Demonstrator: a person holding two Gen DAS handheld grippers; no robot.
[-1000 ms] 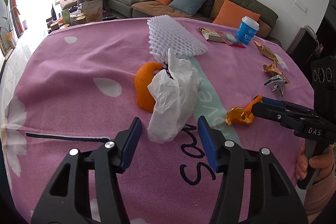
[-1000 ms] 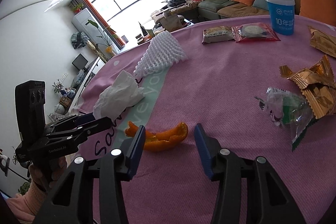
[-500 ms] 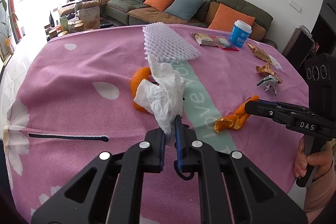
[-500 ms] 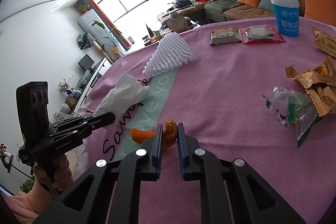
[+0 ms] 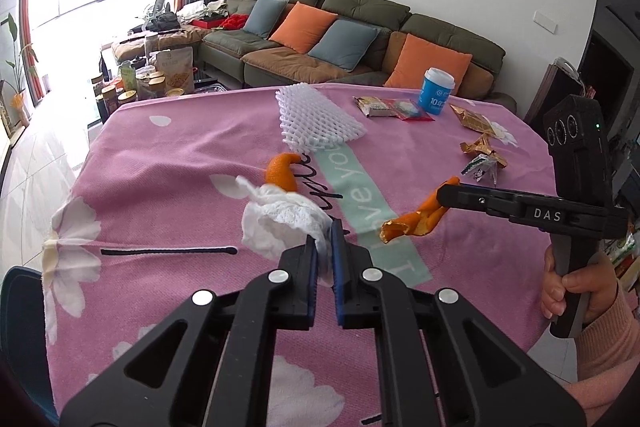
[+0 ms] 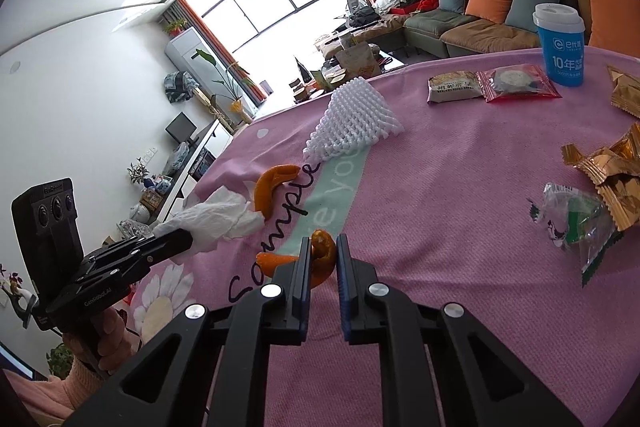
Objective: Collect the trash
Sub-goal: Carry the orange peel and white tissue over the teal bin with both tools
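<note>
My left gripper (image 5: pixel 325 247) is shut on a crumpled white tissue (image 5: pixel 280 223) and holds it above the pink tablecloth (image 5: pixel 160 163); it also shows in the right wrist view (image 6: pixel 216 217). My right gripper (image 6: pixel 322 259) is shut on an orange peel (image 6: pixel 322 251) and holds it off the cloth; the peel also shows in the left wrist view (image 5: pixel 416 219). A second orange peel (image 5: pixel 282 173) lies on the cloth beyond the tissue.
A white foam fruit net (image 5: pixel 316 119) lies mid-table. Snack wrappers (image 5: pixel 392 107), a blue paper cup (image 5: pixel 436 91), gold wrappers (image 6: pixel 608 163) and a clear wrapper (image 6: pixel 576 219) lie toward the far right. A sofa (image 5: pixel 360 35) stands behind the table.
Both grippers closed from open, the left on the tissue and the right on the orange peel, then lifted them off the cloth. The second peel under the tissue is now uncovered.
</note>
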